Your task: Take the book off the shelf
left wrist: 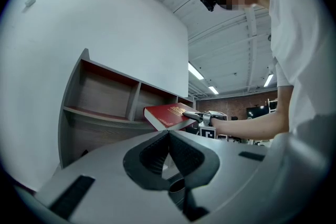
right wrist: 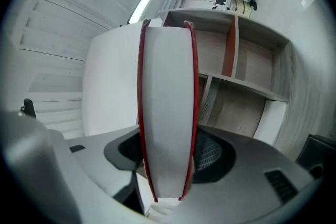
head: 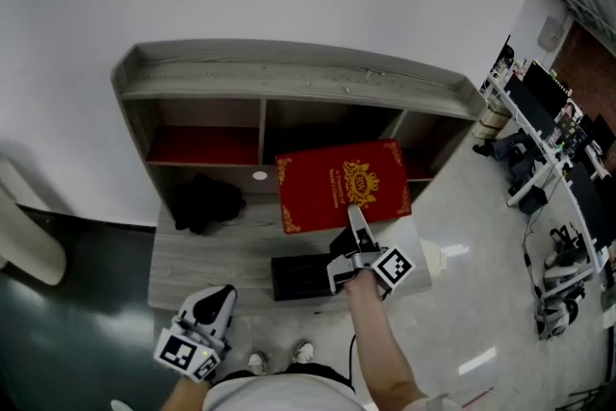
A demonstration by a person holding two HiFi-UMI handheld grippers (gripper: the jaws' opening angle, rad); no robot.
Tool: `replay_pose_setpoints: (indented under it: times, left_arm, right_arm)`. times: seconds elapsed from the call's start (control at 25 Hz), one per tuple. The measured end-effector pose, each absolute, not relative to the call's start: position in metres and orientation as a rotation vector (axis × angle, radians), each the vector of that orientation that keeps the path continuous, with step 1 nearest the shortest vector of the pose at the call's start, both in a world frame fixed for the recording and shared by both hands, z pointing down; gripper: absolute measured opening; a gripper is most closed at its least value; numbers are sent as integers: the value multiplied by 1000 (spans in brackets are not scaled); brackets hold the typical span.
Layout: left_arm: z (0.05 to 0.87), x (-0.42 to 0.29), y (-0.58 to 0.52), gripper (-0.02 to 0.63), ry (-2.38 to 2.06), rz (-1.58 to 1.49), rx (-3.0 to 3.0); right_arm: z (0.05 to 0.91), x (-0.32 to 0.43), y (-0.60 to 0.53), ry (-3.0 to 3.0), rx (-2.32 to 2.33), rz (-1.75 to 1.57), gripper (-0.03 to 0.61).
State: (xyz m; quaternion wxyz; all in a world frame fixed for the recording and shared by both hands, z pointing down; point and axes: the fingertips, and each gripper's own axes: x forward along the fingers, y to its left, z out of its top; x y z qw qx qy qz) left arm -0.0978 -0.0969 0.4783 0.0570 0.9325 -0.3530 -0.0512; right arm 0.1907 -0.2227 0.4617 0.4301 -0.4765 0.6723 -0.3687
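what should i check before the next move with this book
1. Right gripper clamped on red book, a pad on each cover: ok.
2. Book out of the shelf compartments: ok.
3. Left gripper shut, empty, low and away from the book: ok.
4. Free landing spot on the lower ledge: black box lies by the right gripper: probably not ok.
5. Grip deep enough against sagging: cannot tell.

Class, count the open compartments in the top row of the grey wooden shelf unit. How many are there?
3: left compartment, middle compartment, right compartment. The red gold-decorated hardback book, held in front, hides part of the middle and right ones.
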Motion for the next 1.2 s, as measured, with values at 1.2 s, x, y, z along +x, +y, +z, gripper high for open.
replay_pose_setpoints:
  times: [1.2]
  left_arm:
    - [433,-107,-122,18,-1115,-198,2989]
  right_arm:
    - [390,282,-40,1752,-1490,-550,256]
